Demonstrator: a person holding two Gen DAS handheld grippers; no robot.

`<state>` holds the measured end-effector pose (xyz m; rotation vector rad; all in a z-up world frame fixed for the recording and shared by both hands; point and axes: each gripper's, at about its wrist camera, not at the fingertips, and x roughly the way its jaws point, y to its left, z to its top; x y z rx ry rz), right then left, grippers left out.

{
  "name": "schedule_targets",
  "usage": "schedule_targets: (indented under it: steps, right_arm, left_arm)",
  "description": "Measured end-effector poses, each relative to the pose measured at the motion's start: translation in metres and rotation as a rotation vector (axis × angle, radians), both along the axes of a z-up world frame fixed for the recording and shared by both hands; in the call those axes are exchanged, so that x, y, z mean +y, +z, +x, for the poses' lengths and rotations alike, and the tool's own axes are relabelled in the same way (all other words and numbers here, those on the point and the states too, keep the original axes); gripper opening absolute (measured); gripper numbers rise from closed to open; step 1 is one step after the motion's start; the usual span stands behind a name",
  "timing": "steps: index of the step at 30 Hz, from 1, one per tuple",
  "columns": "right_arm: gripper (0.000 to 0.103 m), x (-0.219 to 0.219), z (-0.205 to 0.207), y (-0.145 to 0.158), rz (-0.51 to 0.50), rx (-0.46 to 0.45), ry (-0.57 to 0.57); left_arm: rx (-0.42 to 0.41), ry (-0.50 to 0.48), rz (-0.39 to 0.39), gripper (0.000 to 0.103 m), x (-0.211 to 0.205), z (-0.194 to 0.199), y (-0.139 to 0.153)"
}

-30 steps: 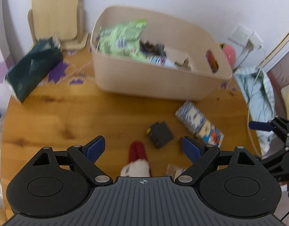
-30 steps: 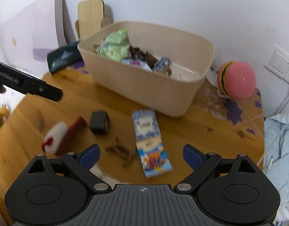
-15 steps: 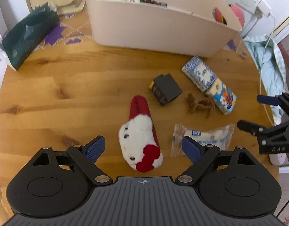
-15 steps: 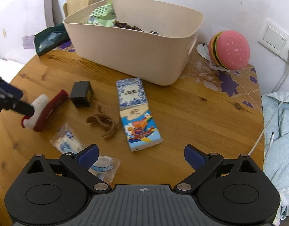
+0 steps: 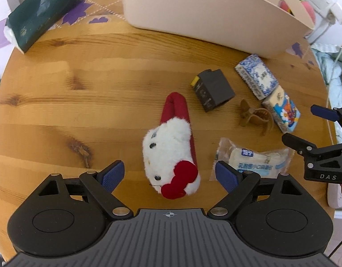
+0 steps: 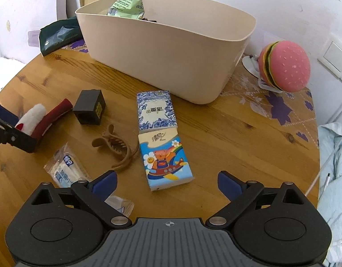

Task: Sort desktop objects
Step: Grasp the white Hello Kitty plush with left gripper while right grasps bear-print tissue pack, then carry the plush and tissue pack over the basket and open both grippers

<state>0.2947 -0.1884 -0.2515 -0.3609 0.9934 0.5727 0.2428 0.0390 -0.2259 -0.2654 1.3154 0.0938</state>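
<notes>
A white and red plush toy (image 5: 171,153) lies on the round wooden table (image 5: 81,102), its bow end between the open jaws of my left gripper (image 5: 169,175). My right gripper (image 6: 167,182) is open just above the cartoon tissue pack (image 6: 164,160). Near it lie a blue-patterned tissue pack (image 6: 156,113), a brown hair claw (image 6: 115,146), a black box (image 6: 89,106) and a clear snack packet (image 6: 66,169). The beige bin (image 6: 171,51) stands behind and holds a green bag (image 6: 126,6).
A dark green tissue pack (image 5: 44,15) lies at the table's back left. A pink burger toy (image 6: 284,66) sits at the back right by the wall. Light blue cloth (image 6: 335,166) lies off the table's right edge.
Both grippers have come down and forward toward the table. The plush toy now lies between the left jaws, and the cartoon tissue pack sits closer to the right jaws. Both stay open.
</notes>
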Motion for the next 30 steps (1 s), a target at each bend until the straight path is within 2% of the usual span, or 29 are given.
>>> schedule_targets:
  steps: [3, 12, 13, 14, 16, 19, 22, 23, 24, 26, 30]
  right_arm:
    - [0.093, 0.003, 0.004, -0.005, -0.008, 0.002, 0.011]
    - [0.083, 0.006, 0.013, -0.019, -0.036, -0.001, 0.037]
    - [0.083, 0.007, 0.013, -0.02, -0.039, -0.002, 0.046]
    - [0.082, 0.008, 0.013, -0.021, -0.036, -0.006, 0.054]
    - [0.082, 0.008, 0.012, -0.021, -0.032, -0.016, 0.063]
    - [0.074, 0.01, 0.013, -0.02, -0.016, -0.015, 0.079]
    - [0.065, 0.011, 0.013, -0.018, 0.0, 0.0, 0.094]
    - [0.059, 0.012, 0.013, -0.018, 0.008, 0.009, 0.099]
    - [0.051, 0.012, 0.013, -0.017, 0.014, 0.018, 0.106]
    - [0.044, 0.013, 0.013, -0.016, 0.02, 0.031, 0.119]
    - [0.043, 0.013, 0.009, -0.016, 0.015, 0.035, 0.123]
  left_arm:
    - [0.014, 0.019, 0.032, 0.09, 0.0, 0.003, -0.004]
    - [0.027, 0.041, 0.04, 0.088, 0.003, 0.011, -0.015]
    - [0.031, 0.045, 0.044, 0.086, 0.003, 0.012, -0.016]
    - [0.034, 0.05, 0.047, 0.079, 0.003, 0.012, -0.017]
    - [0.031, 0.052, 0.054, 0.078, 0.001, 0.013, -0.017]
    - [0.022, 0.038, 0.058, 0.072, -0.002, 0.015, -0.015]
    - [0.008, 0.032, 0.067, 0.059, -0.004, 0.017, -0.013]
    - [0.003, 0.04, 0.073, 0.049, -0.004, 0.017, -0.012]
    - [0.0, 0.052, 0.08, 0.048, -0.004, 0.017, -0.011]
    - [-0.004, 0.073, 0.077, 0.046, -0.002, 0.015, -0.011]
    - [-0.016, 0.068, 0.093, 0.043, -0.003, 0.009, -0.008]
